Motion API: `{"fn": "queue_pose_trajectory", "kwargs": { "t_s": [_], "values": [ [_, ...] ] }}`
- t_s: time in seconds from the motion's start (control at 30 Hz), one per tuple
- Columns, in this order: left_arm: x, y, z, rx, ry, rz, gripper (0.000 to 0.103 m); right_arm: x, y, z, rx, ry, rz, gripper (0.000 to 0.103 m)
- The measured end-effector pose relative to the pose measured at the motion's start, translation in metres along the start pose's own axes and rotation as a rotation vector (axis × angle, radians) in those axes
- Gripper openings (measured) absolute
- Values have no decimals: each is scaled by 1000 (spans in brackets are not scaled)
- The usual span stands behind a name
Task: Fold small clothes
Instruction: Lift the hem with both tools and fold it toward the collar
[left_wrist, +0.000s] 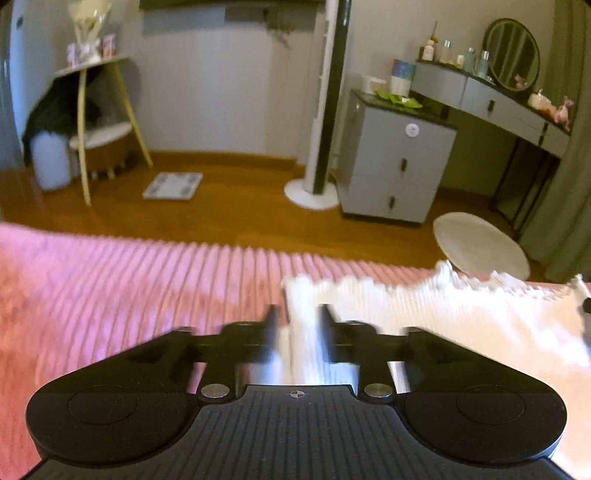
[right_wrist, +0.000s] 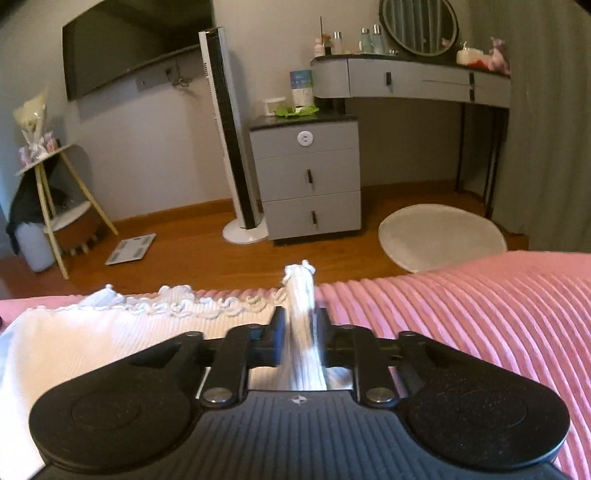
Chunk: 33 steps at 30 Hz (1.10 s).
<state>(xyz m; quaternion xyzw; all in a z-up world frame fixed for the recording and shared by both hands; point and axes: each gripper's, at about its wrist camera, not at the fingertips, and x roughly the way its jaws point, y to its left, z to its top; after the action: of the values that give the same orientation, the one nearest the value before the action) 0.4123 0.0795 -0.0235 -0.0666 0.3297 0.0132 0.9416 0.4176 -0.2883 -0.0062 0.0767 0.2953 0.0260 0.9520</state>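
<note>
Both wrist views sit low and close over the pink bed (left_wrist: 110, 288), looking forward along each claw across the floor toward the far wall. Both share the grey drawer cabinet (left_wrist: 395, 162), tower fan (right_wrist: 229, 140) and round mirror (right_wrist: 419, 26).

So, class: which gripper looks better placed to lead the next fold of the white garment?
Right, probably: the right gripper visibly pinches a bunched edge of the white garment; the left gripper is blurred, its grip unclear.

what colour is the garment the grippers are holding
White garment, seen best in the right wrist view.
</note>
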Motion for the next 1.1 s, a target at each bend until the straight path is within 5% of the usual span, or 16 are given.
{"fn": "queue_pose_trajectory", "kwargs": {
  "t_s": [0.07,0.27,0.33,0.37,0.43,0.47,0.67,0.8,0.83,0.97,1.1],
  "values": [
    [-8,7,-7,6,10,-28,57,-5,-1,-4,-3,13,29,22],
    [-11,7,-15,9,44,-79,52,7,11,-7,-36,80,-15,22],
    [-5,2,-14,25,62,-47,35,12,15,-5,-35,79,-40,8],
    [-3,1,-13,31,70,-24,21,14,19,-4,-56,77,-54,7],
    [2,-3,-7,23,72,-12,17,13,27,-4,-114,62,-86,6],
    [3,-4,-4,17,62,-6,6,11,31,-3,-140,44,-101,6],
    [0,-13,10,21,-18,25,6,4,39,0,-214,-106,-226,6],
    [2,-21,3,60,32,29,7,30,37,-8,-206,53,-257,7],
    [1,-22,0,78,43,30,8,24,37,-11,-194,30,-257,7],
    [-11,-23,-10,117,68,49,19,-27,45,-25,-165,-86,-169,16],
    [-28,-24,-20,119,66,47,33,-64,66,-65,-188,-70,-63,16]
  ]
}}
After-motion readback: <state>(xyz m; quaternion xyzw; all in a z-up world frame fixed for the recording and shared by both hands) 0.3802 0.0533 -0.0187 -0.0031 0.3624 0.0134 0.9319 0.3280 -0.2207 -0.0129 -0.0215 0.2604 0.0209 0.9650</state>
